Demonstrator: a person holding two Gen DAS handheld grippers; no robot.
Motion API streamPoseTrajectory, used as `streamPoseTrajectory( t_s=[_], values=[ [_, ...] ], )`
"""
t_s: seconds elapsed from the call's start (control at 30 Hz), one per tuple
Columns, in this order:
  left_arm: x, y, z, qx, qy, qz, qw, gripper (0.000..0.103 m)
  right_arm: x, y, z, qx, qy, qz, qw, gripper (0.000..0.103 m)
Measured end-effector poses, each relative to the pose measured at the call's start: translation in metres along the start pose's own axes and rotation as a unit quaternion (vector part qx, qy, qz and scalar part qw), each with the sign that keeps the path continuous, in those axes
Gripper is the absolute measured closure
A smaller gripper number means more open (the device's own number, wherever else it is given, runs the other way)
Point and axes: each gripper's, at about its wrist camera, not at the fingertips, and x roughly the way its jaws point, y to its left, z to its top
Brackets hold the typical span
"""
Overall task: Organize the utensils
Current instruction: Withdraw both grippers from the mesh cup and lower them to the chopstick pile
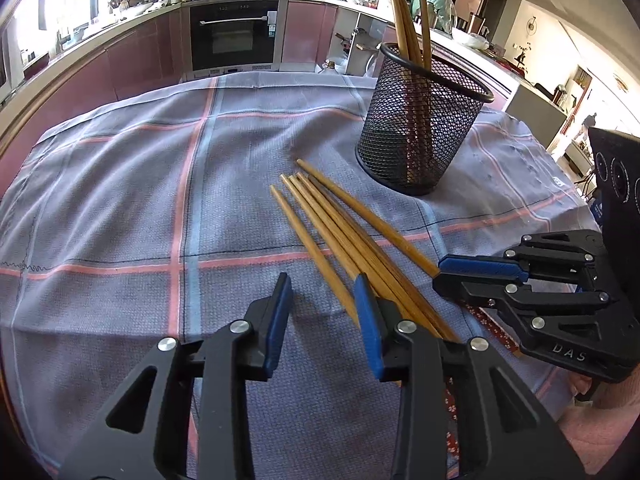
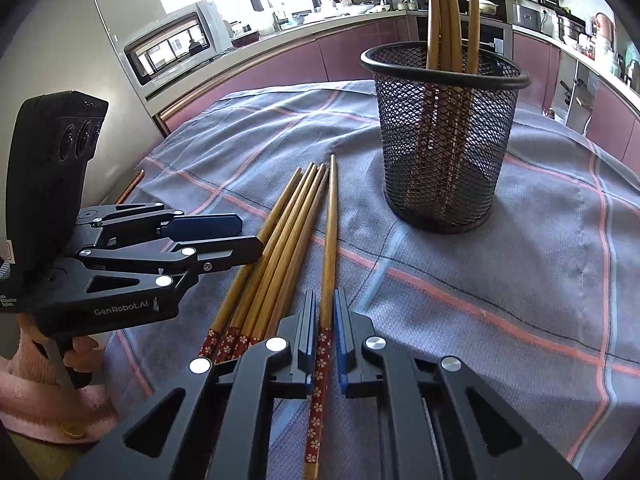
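Observation:
Several wooden chopsticks [image 1: 340, 236] with red flowered ends lie in a loose bundle on the checked cloth; they also show in the right wrist view [image 2: 276, 244]. A black mesh holder [image 1: 420, 120] stands upright behind them with several chopsticks in it; it also shows in the right wrist view [image 2: 444, 136]. My right gripper [image 2: 325, 312] is shut on one chopstick [image 2: 329, 240], the rightmost, which lies apart from the bundle. My left gripper [image 1: 322, 292] is open, its right finger resting against the bundle's left side. The right gripper also shows in the left wrist view [image 1: 444, 272].
The table is covered by a grey-blue cloth [image 1: 160, 200] with pink stripes. Kitchen counters, an oven [image 1: 234, 36] and a microwave [image 2: 172, 44] stand beyond the table edge. A pink sleeve [image 2: 48, 392] shows at the left.

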Motion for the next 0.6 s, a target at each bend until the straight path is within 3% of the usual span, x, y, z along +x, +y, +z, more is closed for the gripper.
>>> streamPoseTrajectory(
  t_s=[0.23, 0.47, 0.6],
  values=[
    [-0.001, 0.009, 0.001, -0.004, 0.008, -0.015, 0.9998, 0.078, 0.006, 0.002, 0.012, -0.010, -0.007, -0.003, 1.000, 0.091],
    [0.003, 0.010, 0.007, 0.002, 0.012, -0.001, 0.9999, 0.078, 0.021, 0.007, 0.025, -0.033, -0.002, -0.025, 0.999, 0.090],
    [0.007, 0.012, 0.011, 0.007, 0.011, 0.004, 0.9999, 0.085, 0.026, 0.009, 0.030, -0.041, -0.004, -0.033, 0.999, 0.090]
  ],
)
